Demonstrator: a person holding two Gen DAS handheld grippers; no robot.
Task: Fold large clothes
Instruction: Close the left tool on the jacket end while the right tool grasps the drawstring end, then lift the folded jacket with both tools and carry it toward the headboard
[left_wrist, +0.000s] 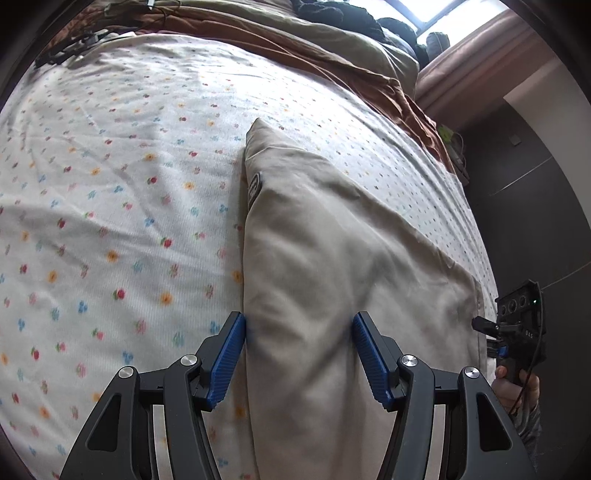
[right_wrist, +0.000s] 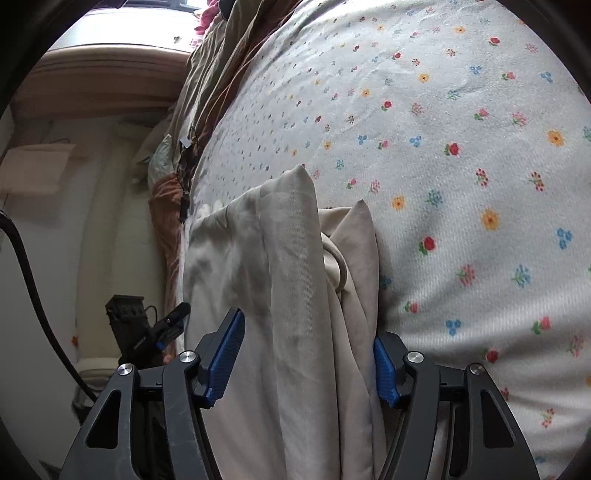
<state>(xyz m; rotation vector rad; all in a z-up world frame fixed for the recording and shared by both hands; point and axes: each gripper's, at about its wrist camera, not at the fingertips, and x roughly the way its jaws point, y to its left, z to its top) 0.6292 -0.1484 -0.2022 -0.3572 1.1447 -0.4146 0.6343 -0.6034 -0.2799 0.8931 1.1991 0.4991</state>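
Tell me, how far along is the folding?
Partway, it seems. Done: the beige garment already lies doubled into a long strip on the flowered sheet. In hand: the left gripper and the right gripper each straddle an end of it, jaws open, no pad clearly pressing. Left: probably folding the strip shorter, since its layers look loose and uneven at the right end.

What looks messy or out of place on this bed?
The beige garment is folded unevenly: two corners poke up at different heights, with a ring-like loop showing between layers. Brown bedding lies bunched along the floral sheet's far edge.
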